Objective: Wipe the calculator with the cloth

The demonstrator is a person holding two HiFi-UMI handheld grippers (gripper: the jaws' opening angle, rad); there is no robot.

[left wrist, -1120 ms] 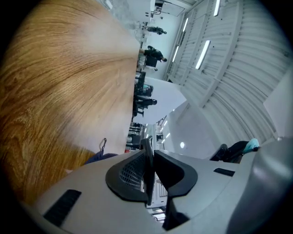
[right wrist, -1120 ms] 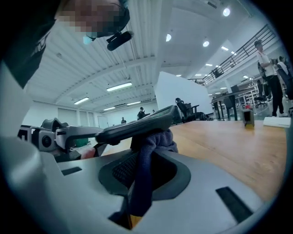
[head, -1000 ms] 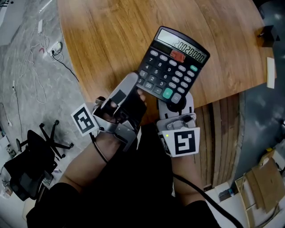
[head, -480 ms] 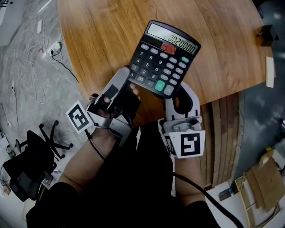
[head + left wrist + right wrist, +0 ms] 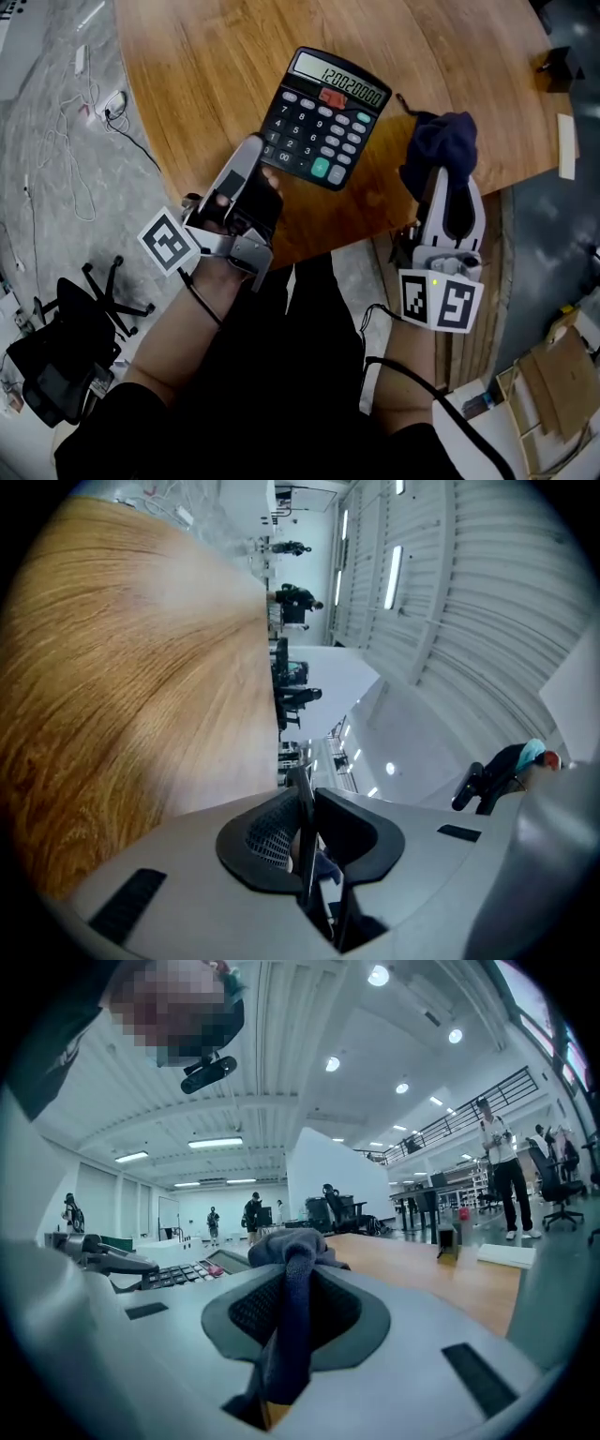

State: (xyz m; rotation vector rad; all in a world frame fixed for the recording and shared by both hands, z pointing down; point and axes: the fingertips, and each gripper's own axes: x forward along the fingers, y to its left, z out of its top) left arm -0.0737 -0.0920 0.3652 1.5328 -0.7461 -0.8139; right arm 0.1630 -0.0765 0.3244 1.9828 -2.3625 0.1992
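Note:
The black calculator (image 5: 323,117) is held tilted above the wooden table (image 5: 206,66), its display lit. My left gripper (image 5: 261,167) is shut on its near left corner; in the left gripper view the calculator (image 5: 305,803) shows edge-on between the pads of the left gripper (image 5: 307,841). To the right, apart from the calculator, my right gripper (image 5: 450,178) is shut on a dark blue cloth (image 5: 441,141) bunched over its tips. In the right gripper view the cloth (image 5: 286,1307) hangs between the pads of the right gripper (image 5: 286,1330), with the calculator (image 5: 187,1271) off to the left.
A small dark box (image 5: 562,75) and a white strip (image 5: 568,150) lie at the table's right edge. A black office chair (image 5: 66,337) and loose cables (image 5: 84,141) are on the floor at left. Cardboard (image 5: 553,384) sits at lower right.
My right gripper has swung out from under the calculator to the right, and the cloth in it now shows. The calculator has shifted left and slightly away with the left gripper.

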